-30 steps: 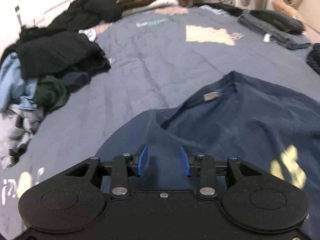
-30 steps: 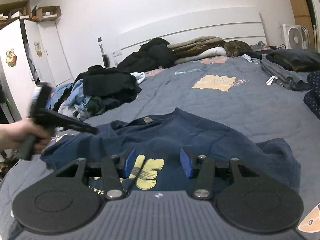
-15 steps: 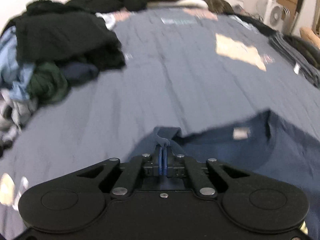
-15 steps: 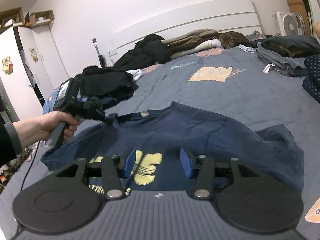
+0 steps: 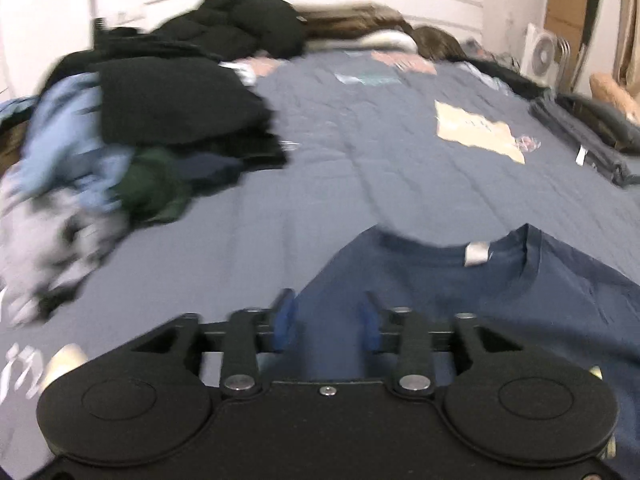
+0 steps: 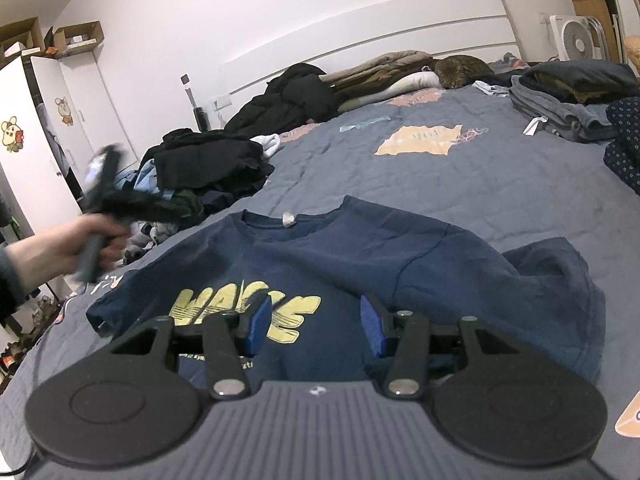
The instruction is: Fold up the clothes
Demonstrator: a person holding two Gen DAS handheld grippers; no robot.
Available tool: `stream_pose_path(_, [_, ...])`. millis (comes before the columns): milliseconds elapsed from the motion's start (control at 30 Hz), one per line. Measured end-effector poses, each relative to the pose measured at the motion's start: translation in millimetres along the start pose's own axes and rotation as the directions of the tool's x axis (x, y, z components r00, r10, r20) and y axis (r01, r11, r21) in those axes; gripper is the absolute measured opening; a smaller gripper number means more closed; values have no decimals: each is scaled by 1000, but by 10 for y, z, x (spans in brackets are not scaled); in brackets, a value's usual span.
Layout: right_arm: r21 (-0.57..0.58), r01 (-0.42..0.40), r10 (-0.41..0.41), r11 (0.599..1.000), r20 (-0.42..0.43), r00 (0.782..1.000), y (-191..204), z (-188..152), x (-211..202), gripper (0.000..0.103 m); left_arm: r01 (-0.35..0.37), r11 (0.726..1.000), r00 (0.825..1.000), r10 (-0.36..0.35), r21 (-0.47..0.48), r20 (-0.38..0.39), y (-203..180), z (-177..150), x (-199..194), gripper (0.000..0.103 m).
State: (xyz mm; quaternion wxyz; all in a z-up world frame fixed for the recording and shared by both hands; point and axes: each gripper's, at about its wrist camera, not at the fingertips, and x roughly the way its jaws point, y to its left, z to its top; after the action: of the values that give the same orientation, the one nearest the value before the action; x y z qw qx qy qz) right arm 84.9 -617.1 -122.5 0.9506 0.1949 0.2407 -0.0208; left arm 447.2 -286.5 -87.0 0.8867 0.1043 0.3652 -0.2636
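On the bed (image 6: 500, 184), the navy T-shirt (image 6: 360, 264) lies spread, unfolded; left claw (image 5: 326, 326) is opening, empty; right claw (image 6: 314, 326) apart, empty.

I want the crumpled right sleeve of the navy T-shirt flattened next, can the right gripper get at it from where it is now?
Probably yes. The right gripper is open and empty over the navy T-shirt, and the crumpled sleeve lies just to its right on the bedspread with nothing on it.
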Motion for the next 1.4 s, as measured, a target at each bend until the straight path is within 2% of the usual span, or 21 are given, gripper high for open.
stream_pose_path(200, [-10,-12,12,1000,11,1000,72,16,-27,48,-48,979,998,41,-196,-44,840,-826,-622,50])
stream_pose_path(267, [-15,-17,17,1000,18,1000,109,26,-38,48,-56,950,997,34,-307,-75,1096,-1066,-629,50])
stream_pose_path(367, [-24,-24,25,999,23,999,171,33,-42,48,-47,882,995,2,-468,-97,1369,-1299,-537,50])
stream_pose_path(433, [-30,-29,30,999,22,999,207,29,-36,48,-4,862,994,-52,-507,-96,1392,-1366,-438,50])
stream_pose_path(467, [-34,-32,32,999,20,999,226,26,-28,48,10,864,993,-69,-504,-98,1359,-1373,-384,50])
stream_pose_path(533, [-42,-35,35,999,15,999,253,21,-9,48,29,897,993,-77,-442,-90,1206,-1347,-340,43])
stream_pose_path(567, [-43,-36,37,998,13,999,262,19,-2,48,40,915,994,-77,-402,-77,1134,-1334,-356,18])
stream_pose_path(600, [-43,-37,38,998,13,999,267,16,4,48,54,927,994,-84,-371,-64,1076,-1318,-385,12])
stream_pose_path(667, [-42,-38,39,998,9,999,273,14,15,48,62,951,996,-77,-305,-39,988,-1273,-499,10])
stream_pose_path(733, [-41,-39,40,998,7,999,271,9,18,48,-22,981,1000,22,-195,-1,920,-1201,-707,8])
stream_pose_path(800, [-37,-40,40,999,7,999,264,9,15,48,-147,983,987,154,-113,51,920,-1118,-940,8])
stream_pose_path(833, [-35,-40,40,999,9,999,262,10,12,48,-193,978,977,199,-82,76,922,-1082,-1052,9])
stream_pose_path(933, [-33,-39,40,999,14,999,260,18,1,48,-193,980,981,192,43,24,830,-1049,-1148,22])
stream_pose_path(1000, [-31,-41,41,999,15,999,262,20,-1,48,-179,979,982,183,98,-36,788,-1101,-1133,46])
stream_pose_path(1033, [-30,-42,42,999,15,999,264,21,-1,48,-171,977,982,180,125,-66,768,-1128,-1125,53])
stream_pose_path(1067, [-28,-43,43,999,14,999,265,22,-1,48,-150,983,984,159,109,-79,796,-1153,-1136,63])
stream_pose_path(1133, [-30,-45,45,999,13,999,273,26,-1,48,-77,996,997,76,-46,-35,1000,-1169,-1195,63])
stream_pose_path(1200, [-34,-50,50,998,15,999,282,28,-11,48,-37,978,999,40,-205,10,1233,-1123,-1143,63])
stream_pose_path(1267, [-36,-49,50,998,16,999,286,29,-9,48,-36,952,999,44,-302,19,1430,-1046,-967,61])
stream_pose_path(1333, [-39,-49,50,998,12,999,296,20,4,48,-51,933,998,55,-356,2,1562,-982,-750,58])
stream_pose_path(1400, [-47,-51,51,998,6,999,308,9,21,48,-64,930,998,56,-362,-33,1600,-930,-482,58])
